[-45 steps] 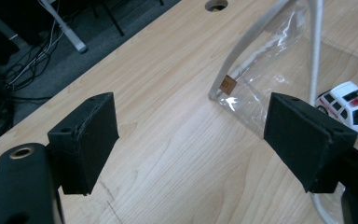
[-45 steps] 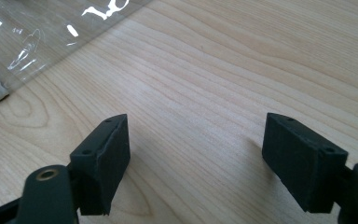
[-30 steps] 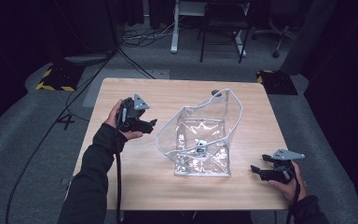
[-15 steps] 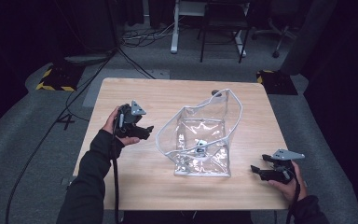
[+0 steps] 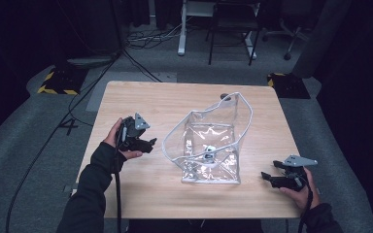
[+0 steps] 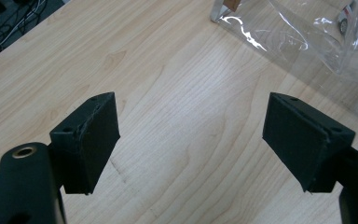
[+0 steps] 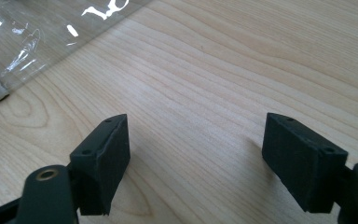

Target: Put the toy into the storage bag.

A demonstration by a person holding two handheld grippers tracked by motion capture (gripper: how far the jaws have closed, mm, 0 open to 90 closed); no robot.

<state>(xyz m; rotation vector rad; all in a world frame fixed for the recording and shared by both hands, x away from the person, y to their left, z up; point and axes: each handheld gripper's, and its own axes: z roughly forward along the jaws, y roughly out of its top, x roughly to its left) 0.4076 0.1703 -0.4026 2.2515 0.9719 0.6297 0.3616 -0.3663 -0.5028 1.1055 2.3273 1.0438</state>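
Note:
A clear plastic bag with a white rim stands open in the middle of the wooden table, and a small dark-and-white object lies inside it. Left of the bag, a hand holds my left gripper low over the table, pointing at the bag. Its jaws are open over bare wood with nothing between them, and they have just closed a little. The bag lies ahead of it to the right. My right gripper rests near the front right corner, open over bare wood. A bag corner sits beyond it.
Dark floor surrounds the table, with cables, a white desk frame and chair legs at the back. Yellow-black striped blocks lie on the floor at the far left and far right. A cable trails from each gripper off the near edge.
The left hand with its gripper has sunk and come nearer the front edge of the table. The right hand and the bag have not moved.

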